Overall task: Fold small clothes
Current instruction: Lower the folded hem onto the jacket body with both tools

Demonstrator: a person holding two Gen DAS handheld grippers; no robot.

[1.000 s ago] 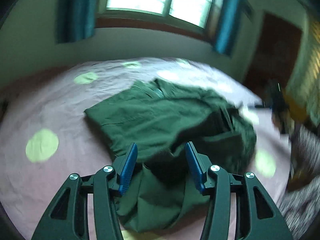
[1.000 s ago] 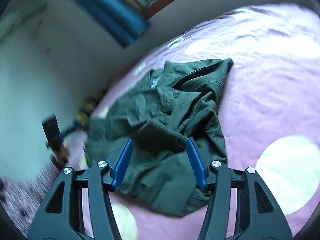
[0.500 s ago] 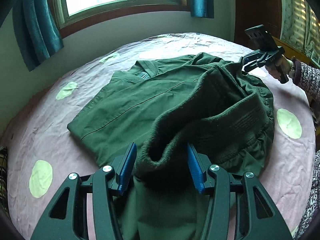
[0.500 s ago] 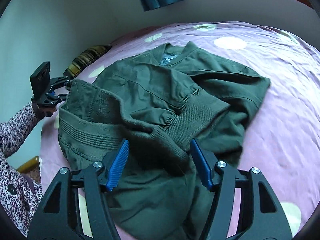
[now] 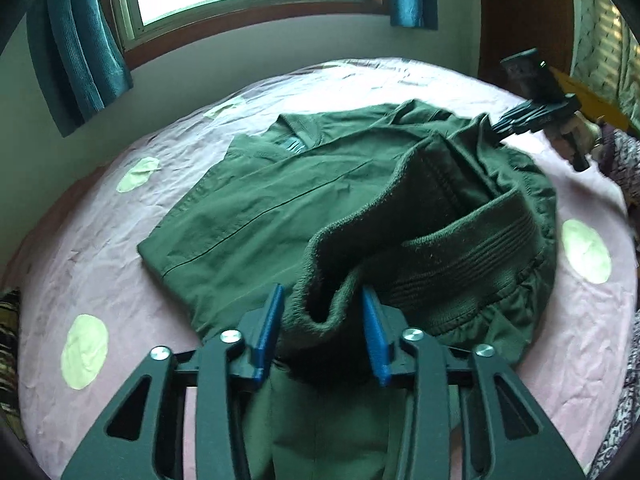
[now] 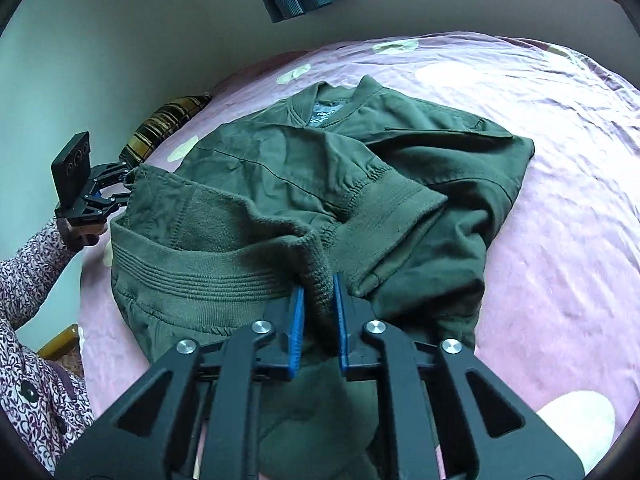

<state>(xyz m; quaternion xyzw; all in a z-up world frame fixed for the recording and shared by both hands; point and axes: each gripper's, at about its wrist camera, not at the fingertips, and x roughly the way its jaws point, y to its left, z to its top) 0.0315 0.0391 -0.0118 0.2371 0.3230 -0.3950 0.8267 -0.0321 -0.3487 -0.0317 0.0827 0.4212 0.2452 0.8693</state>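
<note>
A dark green jacket (image 5: pixel 280 200) lies on the pink bedsheet, collar toward the window. Its ribbed hem (image 5: pixel 468 256) is lifted and stretched between both grippers. My left gripper (image 5: pixel 322 316) has its blue fingers on either side of one hem corner, with thick bunched fabric between them. My right gripper (image 6: pixel 318 300) is shut on the other hem corner (image 6: pixel 316 268). In the right wrist view the jacket (image 6: pixel 400 152) has a sleeve with a ribbed cuff (image 6: pixel 392 212) folded across its body. The left gripper also shows far left in that view (image 6: pixel 116 190), and the right gripper shows in the left wrist view (image 5: pixel 516 118).
The bed has a pink sheet with pale green dots (image 5: pixel 84 350). A window with teal curtains (image 5: pixel 80 48) is behind the bed. A striped pillow (image 6: pixel 168 128) lies by the wall. A dark wooden door (image 5: pixel 524 16) stands at the right.
Both grippers have closed in on the hem corners; the right one shut fully on the fabric. The hem has risen off the bed, and the views have steadied.
</note>
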